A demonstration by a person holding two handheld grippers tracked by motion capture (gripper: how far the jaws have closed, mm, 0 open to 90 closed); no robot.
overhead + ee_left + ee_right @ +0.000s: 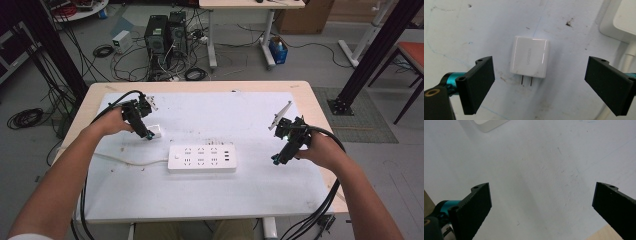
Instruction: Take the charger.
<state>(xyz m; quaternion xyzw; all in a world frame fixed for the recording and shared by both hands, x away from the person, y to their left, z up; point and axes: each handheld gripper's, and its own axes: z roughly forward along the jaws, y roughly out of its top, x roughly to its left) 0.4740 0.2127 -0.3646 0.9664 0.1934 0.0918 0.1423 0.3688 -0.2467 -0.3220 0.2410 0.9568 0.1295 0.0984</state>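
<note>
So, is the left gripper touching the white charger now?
Apart. In the left gripper view the left gripper is open, and bare table shows between each jaw and the white charger.

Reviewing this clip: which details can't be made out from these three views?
- Charger: the left gripper covers most of it in the high view.
- Power strip: cut off by the frame edge in the left gripper view and the right gripper view; its socket markings are too small in the high view.
- Strip's cable: its far end is hidden under the person's left forearm.
</note>
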